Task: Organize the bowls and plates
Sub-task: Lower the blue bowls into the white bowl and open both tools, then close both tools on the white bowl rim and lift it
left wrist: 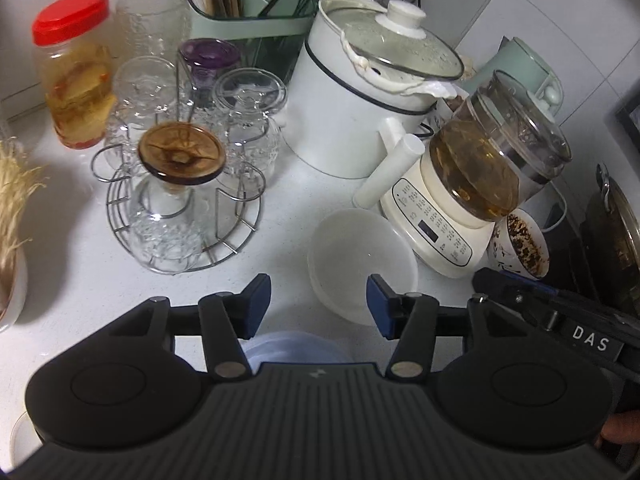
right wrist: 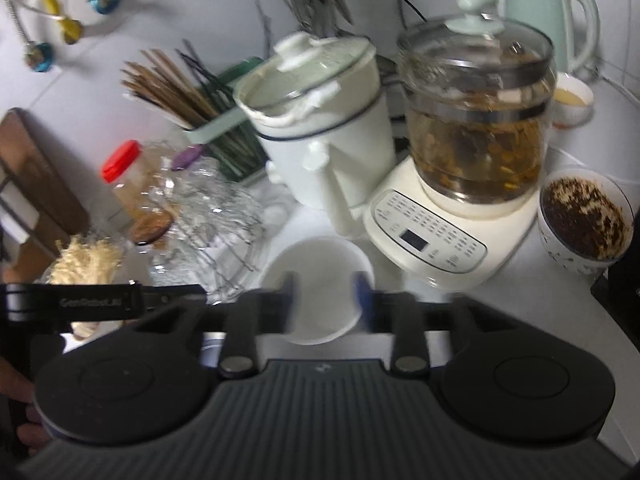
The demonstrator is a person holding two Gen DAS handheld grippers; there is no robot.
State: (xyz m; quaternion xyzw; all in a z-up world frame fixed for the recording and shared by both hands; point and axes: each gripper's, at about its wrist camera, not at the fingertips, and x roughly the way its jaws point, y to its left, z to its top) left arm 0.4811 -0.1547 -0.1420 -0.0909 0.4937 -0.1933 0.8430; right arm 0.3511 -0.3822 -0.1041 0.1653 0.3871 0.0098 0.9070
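Note:
A white bowl (left wrist: pixel 360 260) sits on the white counter in front of the tea maker; it also shows in the right wrist view (right wrist: pixel 320 276). My left gripper (left wrist: pixel 318 306) is open and empty above the counter, with the bowl's near rim by its right finger. A pale blue plate or lid (left wrist: pixel 294 348) lies under it, mostly hidden. My right gripper (right wrist: pixel 324 300) is open, its blurred fingers over the bowl's near half. The right gripper's body shows at the right edge of the left wrist view (left wrist: pixel 560 312).
A wire rack of upturned glasses (left wrist: pixel 180 184) stands left. A white electric pot (left wrist: pixel 360 92), a glass tea maker (left wrist: pixel 480 168) and a dirty cup (left wrist: pixel 520 244) crowd the back and right. A red-lidded jar (left wrist: pixel 76 72) and a chopstick holder (left wrist: pixel 248 12) stand behind.

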